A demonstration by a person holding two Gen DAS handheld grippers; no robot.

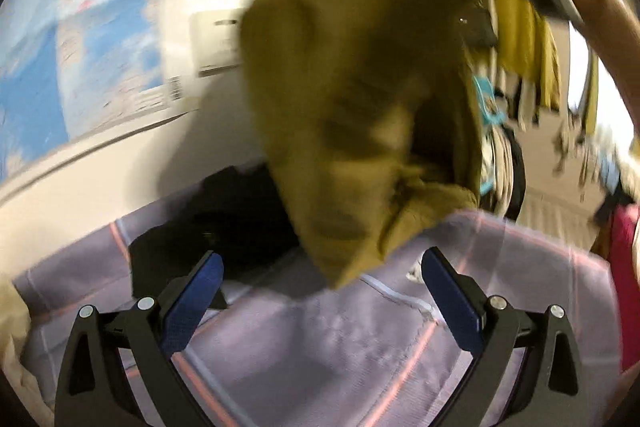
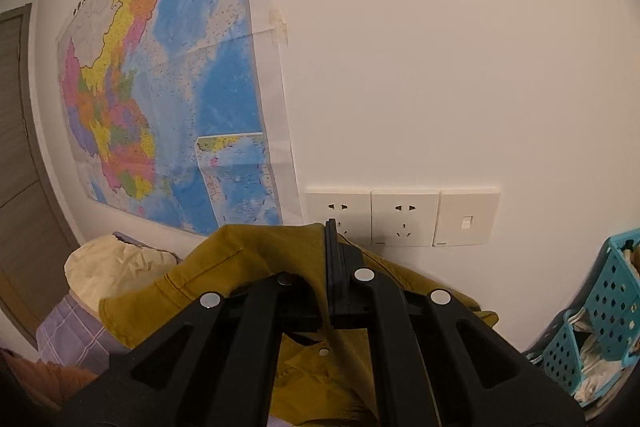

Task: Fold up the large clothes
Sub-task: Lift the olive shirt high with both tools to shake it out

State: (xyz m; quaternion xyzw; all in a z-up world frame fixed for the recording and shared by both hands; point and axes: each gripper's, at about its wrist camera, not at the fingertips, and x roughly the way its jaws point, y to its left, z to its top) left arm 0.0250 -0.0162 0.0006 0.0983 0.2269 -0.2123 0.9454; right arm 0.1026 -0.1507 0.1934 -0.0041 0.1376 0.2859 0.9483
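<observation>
Right wrist view: teal perforated basket [image 2: 608, 311] right of the right gripper [image 2: 331, 247], crumpled pale stuff inside, can't identify. White wall [image 2: 440, 47] ahead, map [image 2: 160, 87] up-left, outlets [image 2: 400, 217] just past the fingertips. Jaws clamped tight on the mustard garment [image 2: 224, 267], which drapes over the fingers. Left gripper [image 1: 322, 267] wide apart, nothing gripped; garment hangs blurred just ahead, over the lilac plaid sheet [image 1: 320, 347], dark clothing [image 1: 216, 219] beyond.

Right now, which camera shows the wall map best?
The right wrist view: the map hangs sharp and nearly whole on the white wall. The left wrist view catches only a blurred blue strip of it at the frame's left.
</observation>
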